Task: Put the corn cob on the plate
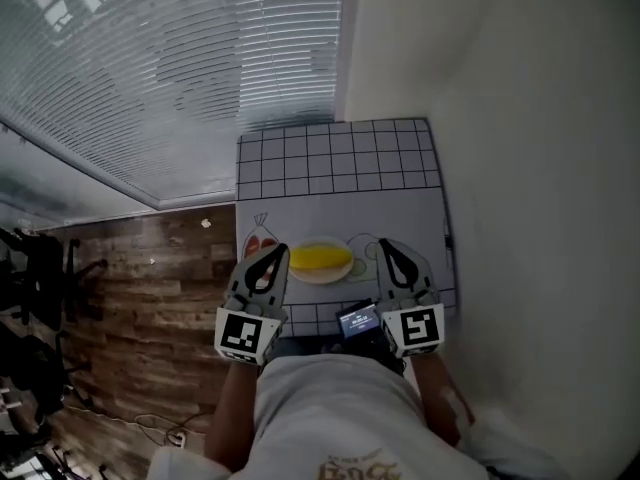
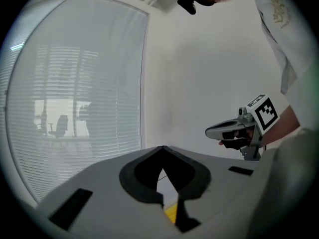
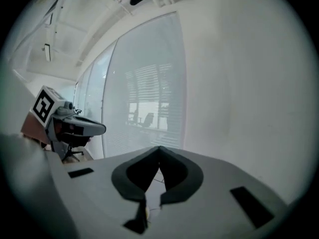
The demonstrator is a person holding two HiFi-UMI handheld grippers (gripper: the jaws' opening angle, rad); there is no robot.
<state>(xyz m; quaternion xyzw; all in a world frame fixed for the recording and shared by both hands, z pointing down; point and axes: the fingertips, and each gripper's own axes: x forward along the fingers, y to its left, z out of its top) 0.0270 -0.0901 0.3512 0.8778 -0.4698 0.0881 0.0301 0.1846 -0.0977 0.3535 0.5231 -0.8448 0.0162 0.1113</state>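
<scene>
Room: white table by a slatted blind (image 1: 180, 68) and a plain wall (image 1: 520, 118), with wood floor (image 1: 150, 288) off to the left. A mat (image 1: 340, 158), gridded at its far end, covers the top.
Left tongs: the left gripper (image 1: 277, 252) has its jaws pressed together with nothing between them. It points out almost level and is held up off the table, just left of the dish.
Right tongs: the right gripper (image 1: 384, 245) is likewise closed and empty, mirrored just right of the dish.
Position: the corn cob (image 1: 321, 258) lies lengthwise on the plate (image 1: 322, 278), between the two tips in the head view. Neither gripper touches it.
Dish: small, pale and shallow, it sits on the plain white part of the mat, near some printed outlines.
Task state: by how things lie, the placing looks done.
Handling: probably light and stiff. Being rounded, it is likely to roll or slide on the dish if nudged from one side.
Grip spot: across the thick middle, with the jaws square to its length. The tapered ends would likely squirt out.
Look: bright yellow, a stubby oblong with rounded ends and no husk showing. Kernel rows are too small to make out.
</scene>
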